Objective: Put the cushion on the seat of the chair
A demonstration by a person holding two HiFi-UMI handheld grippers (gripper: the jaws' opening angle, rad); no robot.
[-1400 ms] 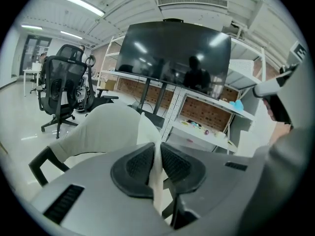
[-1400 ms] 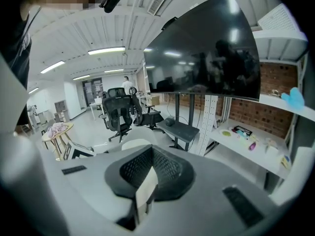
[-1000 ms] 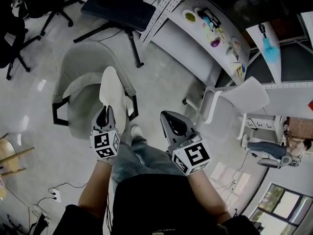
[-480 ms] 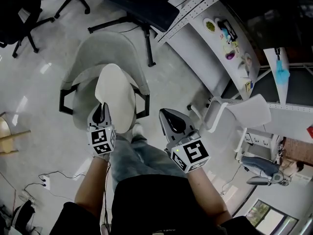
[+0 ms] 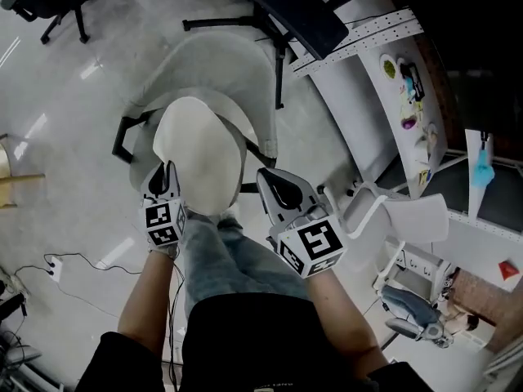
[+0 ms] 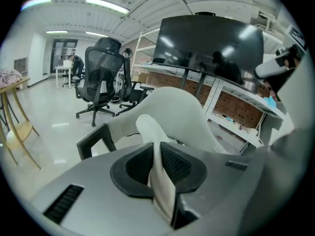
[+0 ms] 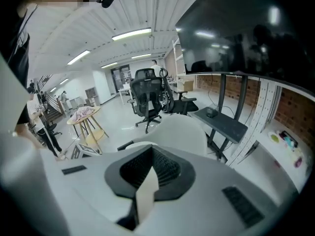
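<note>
Holding: both grippers grip the cushion (image 5: 200, 149), one at each near corner, in the lower middle of the head view
Left gripper (image 5: 167, 180): jaws narrow, pinched on the cushion's cream edge; its own view shows the fabric squeezed between the pads
Right gripper (image 5: 272, 190): jaws narrow too, clamped on a thin cream flap of the same cushion, as its own view shows
Cushion place: centre-left of the head view, spread over the grey shell chair (image 5: 216, 60), far end toward the backrest, near end at the grippers
Chair: backrest in the upper middle of the frame, black armrest (image 5: 122, 137) at left
Seat: almost wholly covered by the cushion from above, so I place it only by the shell around it
Contact: I cannot tell whether the cushion's underside rests on the seat or hangs just above it; in the left gripper view the edge rises out of the jaws toward the shell, which I read as carried rather than settled
Done, my reading: cushion is in hand and lined up over the seat
Left, my reading: lower it flat, see that it sits inside the shell, spread both pairs of jaws, draw the grippers back
Progress: late, most of the way by my estimate
</note>
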